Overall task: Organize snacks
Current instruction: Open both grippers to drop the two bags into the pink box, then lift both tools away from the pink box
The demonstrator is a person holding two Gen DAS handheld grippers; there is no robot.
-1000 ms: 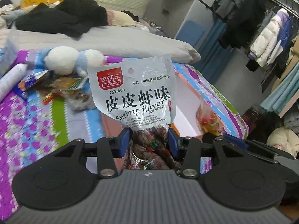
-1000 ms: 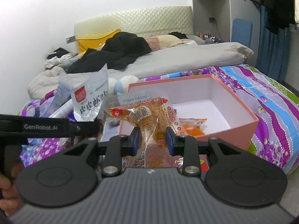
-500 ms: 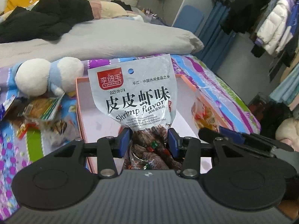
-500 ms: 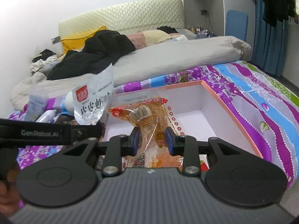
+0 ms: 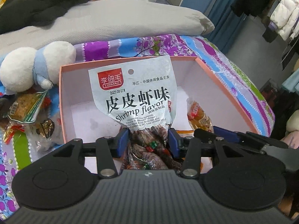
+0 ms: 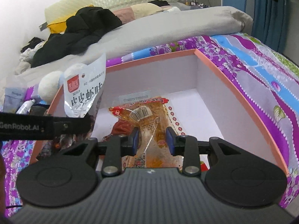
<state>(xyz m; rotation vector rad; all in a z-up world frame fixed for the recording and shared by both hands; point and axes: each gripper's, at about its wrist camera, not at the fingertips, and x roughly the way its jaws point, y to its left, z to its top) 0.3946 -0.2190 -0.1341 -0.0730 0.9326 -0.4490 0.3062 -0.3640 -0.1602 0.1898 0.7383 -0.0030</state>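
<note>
A silver shrimp-flavour snack bag [image 5: 136,100] stands upright in my left gripper [image 5: 148,141], which is shut on its lower, see-through part. It hangs over the near left of a pink box [image 5: 224,85] with a white inside. My right gripper [image 6: 152,140] holds a clear orange snack packet [image 6: 147,117] low inside the same box [image 6: 233,78]. Its jaws are opening slightly, and the pads still touch the packet's film. From the right wrist, the shrimp bag [image 6: 84,91] shows at the left. The left wrist view catches the orange packet [image 5: 198,115] at the right.
A white and blue plush toy [image 5: 37,65] and several loose snack packets [image 5: 26,112] lie left of the box on the flowered bedspread [image 5: 243,78]. Behind are a grey duvet [image 5: 112,22] and black clothes [image 6: 84,28]. The bed's edge drops off at the right.
Both grippers have carried their packets forward and down over the pink box, which now fills both views. The right jaws stand a little wider than before.
</note>
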